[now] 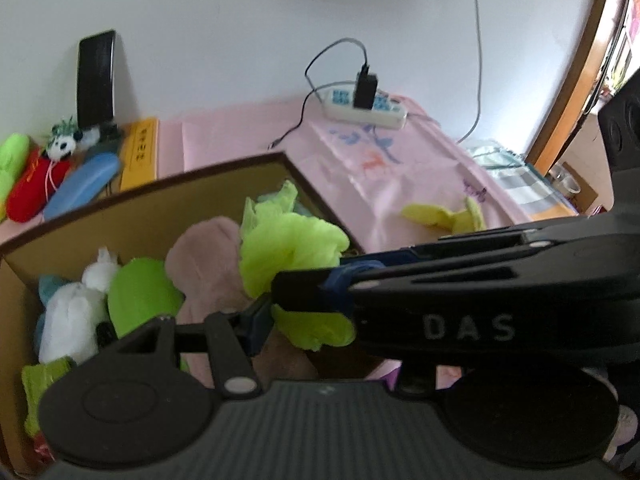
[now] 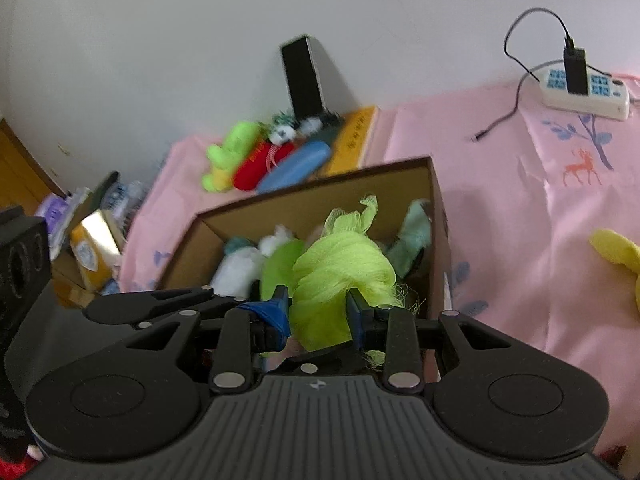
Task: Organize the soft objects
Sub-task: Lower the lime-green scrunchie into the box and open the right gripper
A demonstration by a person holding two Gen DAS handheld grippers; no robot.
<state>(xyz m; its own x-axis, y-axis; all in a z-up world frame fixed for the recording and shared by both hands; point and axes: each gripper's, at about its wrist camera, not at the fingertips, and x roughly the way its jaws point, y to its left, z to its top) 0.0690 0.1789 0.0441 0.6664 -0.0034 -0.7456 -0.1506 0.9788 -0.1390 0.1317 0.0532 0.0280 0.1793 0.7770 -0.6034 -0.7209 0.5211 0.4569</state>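
A bright green mesh cloth (image 1: 288, 244) (image 2: 340, 264) hangs bunched over an open cardboard box (image 1: 160, 184) (image 2: 320, 196). My right gripper (image 2: 318, 312) is shut on it, blue pads pressing both sides of the bundle. In the left wrist view, one of its fingers (image 1: 400, 280) crosses from the right. My left gripper (image 1: 312, 328) holds the same cloth lower down. Its left pad touches the fabric and its other finger is hidden behind the right gripper. Inside the box lie a white plush (image 1: 72, 320), a green plush (image 1: 140, 296) and a pink plush (image 1: 208, 256).
A yellow plush (image 1: 440, 214) (image 2: 616, 252) lies on the pink tablecloth right of the box. A power strip (image 1: 364, 108) with a cable sits at the back. By the wall are a panda toy (image 1: 60, 148), red, green and blue soft items, a yellow book (image 1: 140, 152) and a black device (image 1: 96, 80).
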